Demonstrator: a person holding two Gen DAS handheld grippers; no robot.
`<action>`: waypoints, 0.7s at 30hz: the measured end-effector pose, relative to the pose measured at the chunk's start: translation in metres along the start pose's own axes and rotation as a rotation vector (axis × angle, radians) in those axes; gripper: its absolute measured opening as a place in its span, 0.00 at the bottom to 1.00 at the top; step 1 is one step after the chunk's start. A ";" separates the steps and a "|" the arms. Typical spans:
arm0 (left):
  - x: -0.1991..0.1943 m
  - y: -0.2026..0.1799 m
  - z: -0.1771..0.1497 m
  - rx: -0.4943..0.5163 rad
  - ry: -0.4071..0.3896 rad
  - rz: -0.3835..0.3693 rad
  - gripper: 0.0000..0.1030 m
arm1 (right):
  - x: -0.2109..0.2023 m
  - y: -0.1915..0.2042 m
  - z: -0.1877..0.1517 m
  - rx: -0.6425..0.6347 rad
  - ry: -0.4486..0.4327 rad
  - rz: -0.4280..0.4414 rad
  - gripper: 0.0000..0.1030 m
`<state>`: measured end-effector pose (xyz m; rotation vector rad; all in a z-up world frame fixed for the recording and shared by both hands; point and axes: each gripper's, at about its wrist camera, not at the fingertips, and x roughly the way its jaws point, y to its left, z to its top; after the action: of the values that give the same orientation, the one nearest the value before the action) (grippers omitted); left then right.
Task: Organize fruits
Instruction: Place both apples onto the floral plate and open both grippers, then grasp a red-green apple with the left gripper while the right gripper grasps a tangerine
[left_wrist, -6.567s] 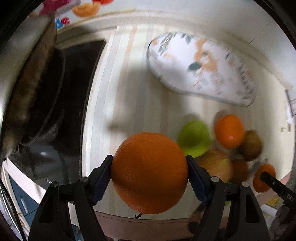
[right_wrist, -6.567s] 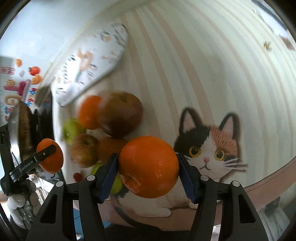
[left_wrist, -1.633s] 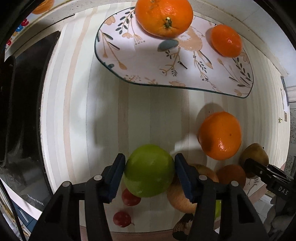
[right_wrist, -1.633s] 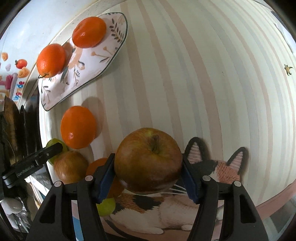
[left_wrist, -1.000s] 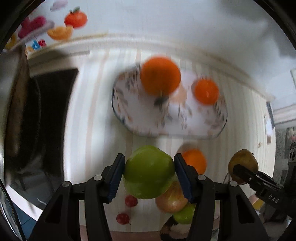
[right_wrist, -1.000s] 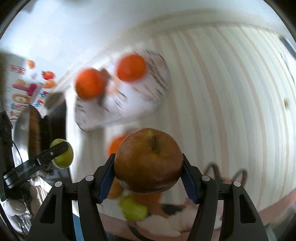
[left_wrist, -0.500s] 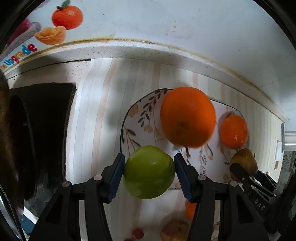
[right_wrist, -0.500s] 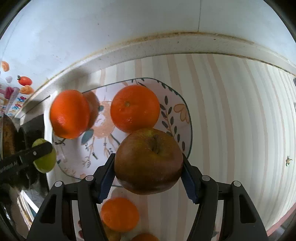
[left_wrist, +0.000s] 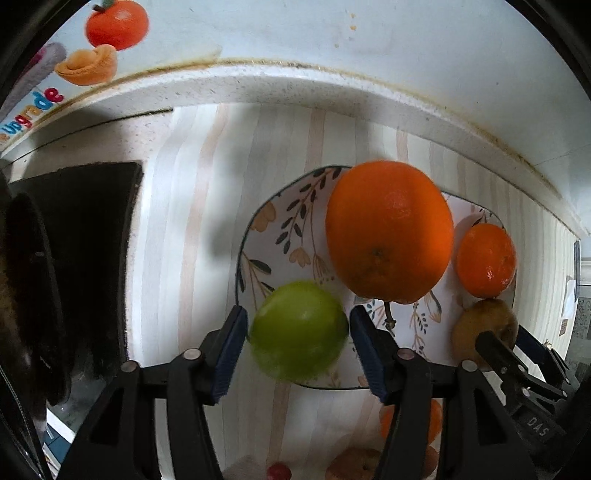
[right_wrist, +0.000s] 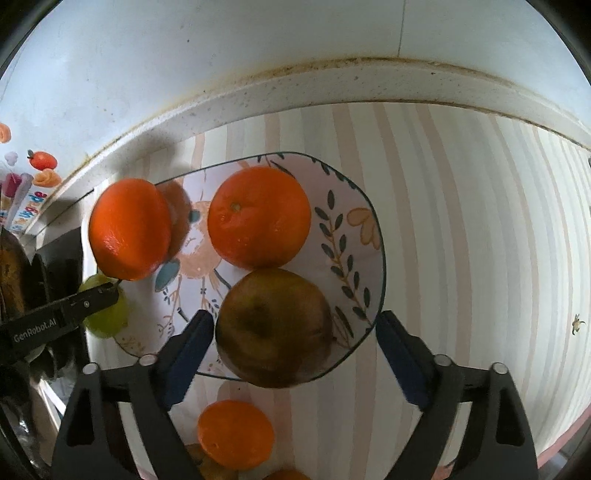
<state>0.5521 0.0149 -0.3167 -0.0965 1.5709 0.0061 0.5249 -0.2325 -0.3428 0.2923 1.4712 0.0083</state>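
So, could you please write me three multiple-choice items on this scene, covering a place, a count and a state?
1. Where is the brown apple?
A. on the patterned plate
B. on the black mat
C. on the wall ledge

2. How many oranges lie on the plate?
A. one
B. two
C. four

3. How is the right hand-held gripper?
A. shut on the apple
B. open, jaws clear of the apple
C. shut on an orange

Key: 1 A, it sits at the plate's near edge; 2 B, large orange and second orange; 3 B, gaps show either side.

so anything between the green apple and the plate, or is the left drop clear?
Nothing visible: the green apple sits over the plate edge, clear of the large orange, left fingers just opening.
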 end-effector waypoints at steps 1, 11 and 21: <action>-0.003 0.002 -0.001 0.003 -0.005 0.001 0.71 | -0.002 0.000 0.000 0.003 0.000 -0.006 0.91; -0.040 0.010 -0.032 0.017 -0.082 0.033 0.81 | -0.048 0.005 -0.021 -0.034 -0.045 -0.051 0.94; -0.102 0.002 -0.096 0.036 -0.210 0.026 0.81 | -0.113 0.023 -0.071 -0.080 -0.141 -0.074 0.94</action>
<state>0.4560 0.0160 -0.2150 -0.0453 1.3621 0.0080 0.4470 -0.2170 -0.2329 0.1700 1.3372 -0.0133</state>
